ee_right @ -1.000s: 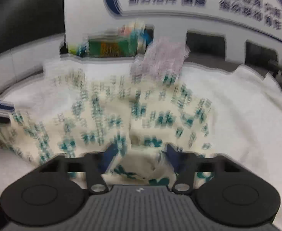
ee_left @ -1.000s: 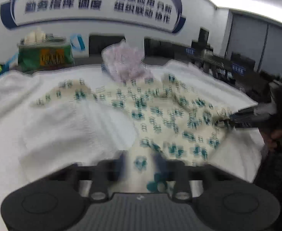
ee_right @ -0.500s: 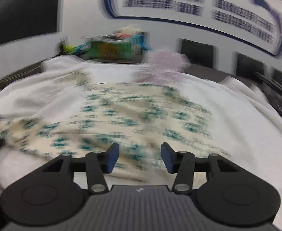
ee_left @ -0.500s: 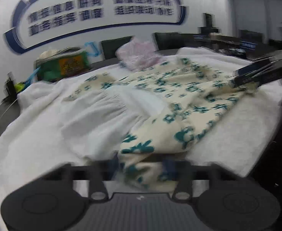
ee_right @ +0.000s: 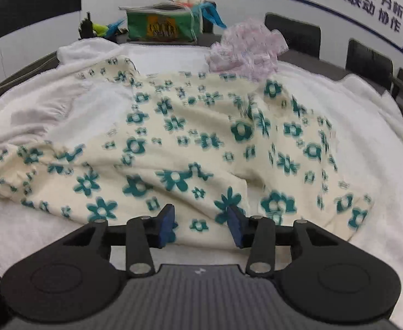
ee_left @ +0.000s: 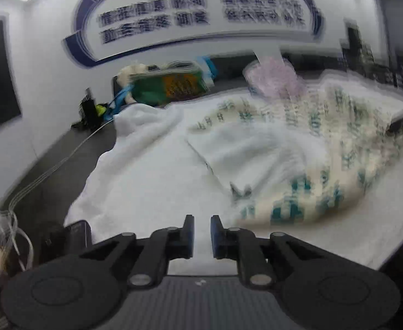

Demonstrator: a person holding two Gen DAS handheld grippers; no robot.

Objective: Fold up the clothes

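Two hand-held grippers are working over one flowered garment, and neither is holding it.

From the left wrist, the left hand-held gripper (ee_left: pixel 202 229) is hovering with its fingers standing a narrow gap apart and nothing between them, above bare white towel (ee_left: pixel 146 181) that is covering the bench. The garment (ee_left: pixel 325 170) is lying ahead and to the right, heavily blurred; its near edge is bulging up in a rounded roll, and a white inner face is showing on its left part. A green bag (ee_left: pixel 171 86) and a pink bundle (ee_left: pixel 275 78) are sitting at the far side, with cables trailing over the dark bench (ee_left: pixel 50 170) on the left.

From the right wrist, the right hand-held gripper (ee_right: pixel 200 227) is spread wide, its blue pads just over the garment's (ee_right: pixel 201 137) near hem and gripping nothing. The cream cloth with teal flowers is lying across the towel (ee_right: pixel 380 143), wrinkled, with a folded-over ridge running through the right half and a sleeve-like end trailing left.

My judgement is that the step in hand is regrasping for the next fold. To do it well:
- The right one should be taking the hem at a corner, catching every layer.
- The left one should be reaching for the matching edge at the rolled end, not the towel beneath.
- Both should be lifting evenly, so that the ridge is smoothing out rather than doubling.
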